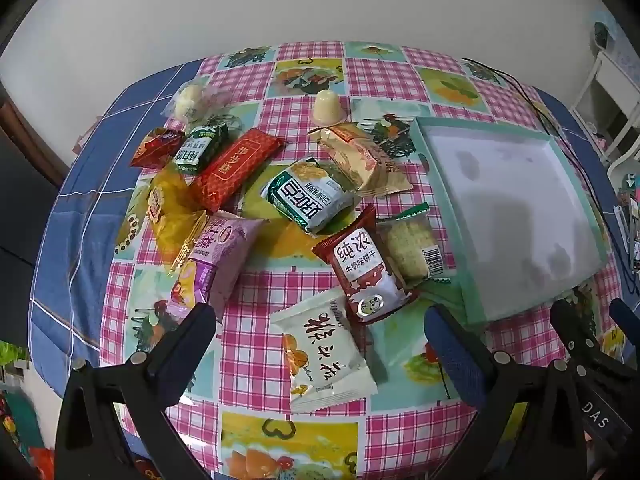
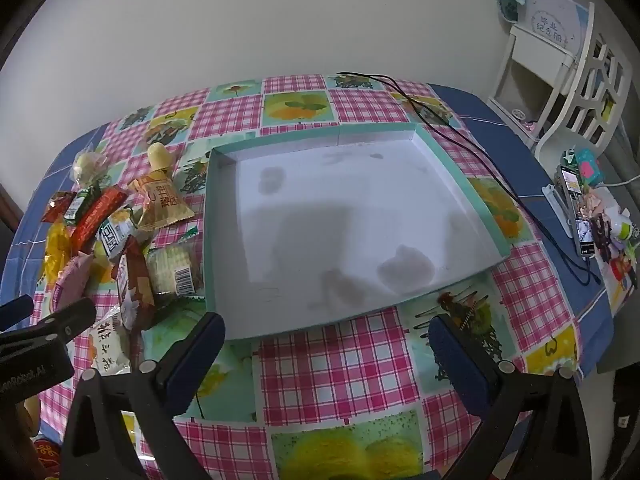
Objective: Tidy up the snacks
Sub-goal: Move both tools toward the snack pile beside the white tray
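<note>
Left gripper [image 1: 320, 344] jaws wide apart, empty, above white snack packet [image 1: 326, 356]. Right gripper [image 2: 326, 354] likewise spread, holding nothing. Snack pile [image 1: 256, 208] left of teal-rimmed tray [image 2: 210, 216], apparently bare.

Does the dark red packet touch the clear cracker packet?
Touching. In the left wrist view the dark red packet lies over the left edge of the clear cracker packet; no tablecloth shows between them.
</note>
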A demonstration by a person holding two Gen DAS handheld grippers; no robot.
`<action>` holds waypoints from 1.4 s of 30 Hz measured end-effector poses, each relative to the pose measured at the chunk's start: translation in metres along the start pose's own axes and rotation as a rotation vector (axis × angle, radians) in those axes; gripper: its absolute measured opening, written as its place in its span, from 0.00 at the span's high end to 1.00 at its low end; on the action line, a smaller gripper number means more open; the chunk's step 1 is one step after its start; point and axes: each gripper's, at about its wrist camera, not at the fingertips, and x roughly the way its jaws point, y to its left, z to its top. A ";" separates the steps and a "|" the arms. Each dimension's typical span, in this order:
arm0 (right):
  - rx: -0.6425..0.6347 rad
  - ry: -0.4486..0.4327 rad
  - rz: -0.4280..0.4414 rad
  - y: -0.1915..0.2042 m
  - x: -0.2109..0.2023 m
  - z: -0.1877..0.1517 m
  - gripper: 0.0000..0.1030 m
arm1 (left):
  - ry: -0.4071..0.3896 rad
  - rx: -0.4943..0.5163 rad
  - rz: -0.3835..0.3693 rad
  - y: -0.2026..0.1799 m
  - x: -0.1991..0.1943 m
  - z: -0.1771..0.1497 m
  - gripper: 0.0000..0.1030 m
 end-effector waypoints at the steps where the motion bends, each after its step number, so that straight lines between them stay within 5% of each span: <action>1: 0.000 0.000 0.000 0.000 0.000 0.000 0.00 | 0.002 -0.001 0.001 0.000 0.000 0.000 0.00; 42: -0.022 0.021 -0.011 0.006 0.004 -0.003 0.00 | 0.013 -0.050 -0.013 0.007 0.008 -0.001 0.00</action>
